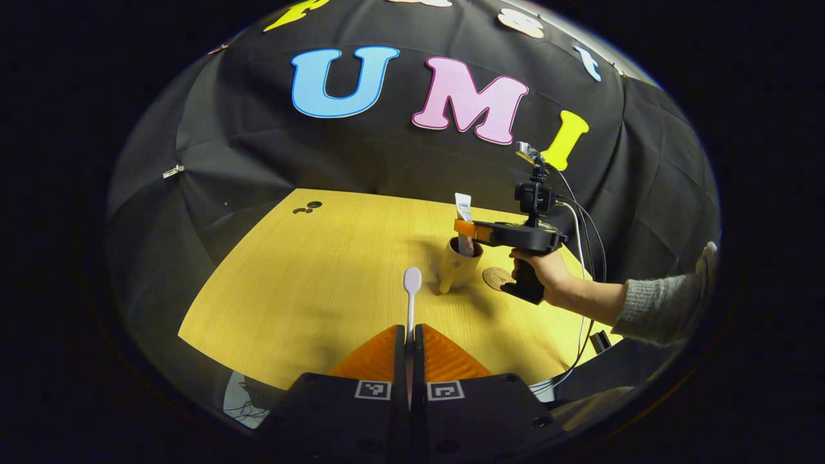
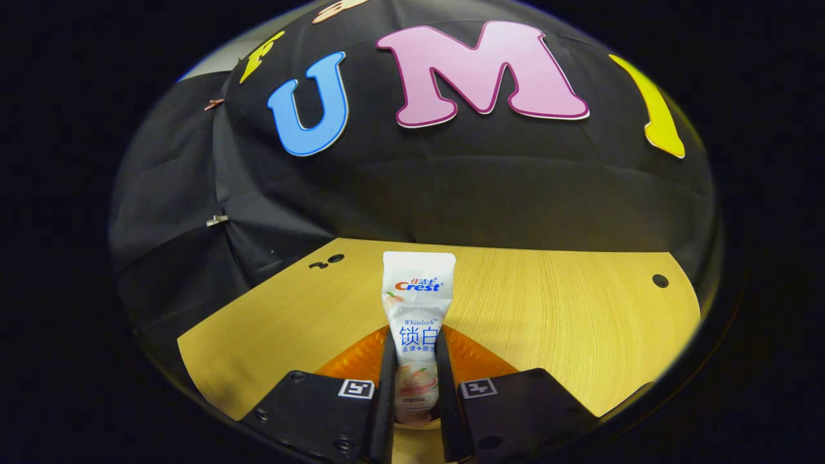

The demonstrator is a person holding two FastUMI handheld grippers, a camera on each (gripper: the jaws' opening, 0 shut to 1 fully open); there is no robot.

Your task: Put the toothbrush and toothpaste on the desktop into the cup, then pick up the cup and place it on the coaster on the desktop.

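Note:
My left gripper (image 1: 409, 338) is shut on the handle of a white toothbrush (image 1: 412, 283), whose head points forward above the wooden table (image 1: 309, 290). Ahead stands a tan cup (image 1: 456, 269), with a round brown coaster (image 1: 496, 278) just to its right. Over the cup, a person's hand holds my right gripper (image 1: 465, 229), shut on a white toothpaste tube (image 1: 463, 207) that stands upright with its lower end inside the cup's mouth. In the right gripper view the toothpaste tube (image 2: 417, 303) is pinched between both fingers of my right gripper (image 2: 416, 370); the cup is hidden below them.
A grey sleeve (image 1: 657, 306) and cables (image 1: 583, 258) trail from the right gripper toward the table's right edge. Small holes (image 1: 307, 207) mark the far left of the tabletop, and one more hole (image 2: 659, 280) sits at the far right. Black cloth wall stands close behind.

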